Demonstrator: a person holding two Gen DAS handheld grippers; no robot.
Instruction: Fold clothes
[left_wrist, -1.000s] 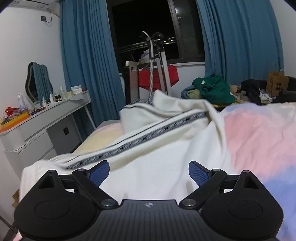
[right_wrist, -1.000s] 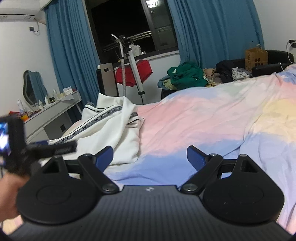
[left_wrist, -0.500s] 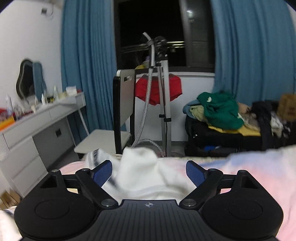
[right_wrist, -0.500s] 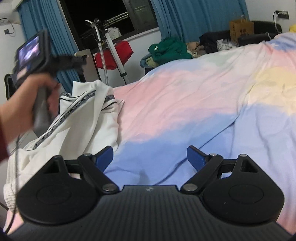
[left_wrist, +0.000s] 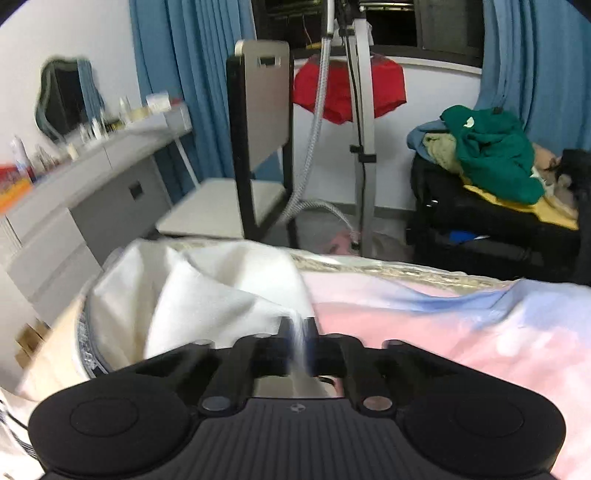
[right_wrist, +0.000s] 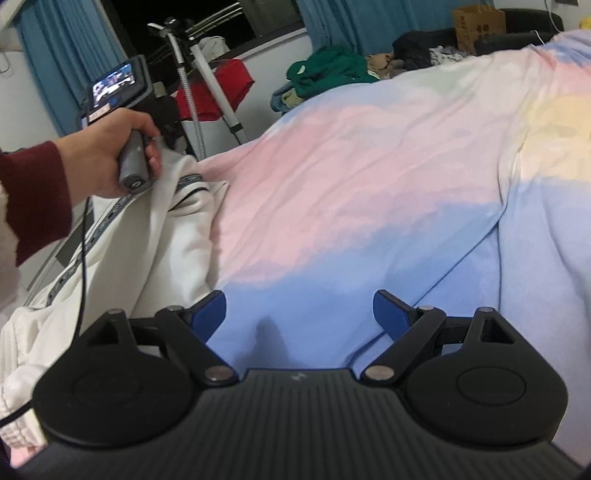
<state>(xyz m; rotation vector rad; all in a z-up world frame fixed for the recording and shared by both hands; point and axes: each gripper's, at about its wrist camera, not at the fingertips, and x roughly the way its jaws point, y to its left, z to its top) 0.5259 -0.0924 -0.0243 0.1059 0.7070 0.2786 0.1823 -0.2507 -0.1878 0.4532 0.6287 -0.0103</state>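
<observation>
A white garment with a patterned stripe (left_wrist: 203, 295) lies bunched at the left edge of the bed. My left gripper (left_wrist: 297, 328) is shut on a fold of it, with white cloth pinched between the pads and running back toward the camera. In the right wrist view a hand in a dark red sleeve (right_wrist: 107, 158) holds that left gripper over the garment (right_wrist: 177, 229); its fingertips are hidden there. My right gripper (right_wrist: 299, 310) stands open low over the blue part of the bed sheet (right_wrist: 369, 184), nothing between its fingers, just right of the garment.
Beyond the bed's edge stand a grey chair (left_wrist: 258, 122), a garment steamer pole (left_wrist: 360, 110) with a red cloth (left_wrist: 347, 88), a grey desk (left_wrist: 92, 177) and a clothes pile (left_wrist: 491, 155). A cardboard box (right_wrist: 478, 22) sits far right.
My left gripper swept across the garment toward the bed's far edge and shut on a fold of it. The right gripper sank closer to the sheet, still open.
</observation>
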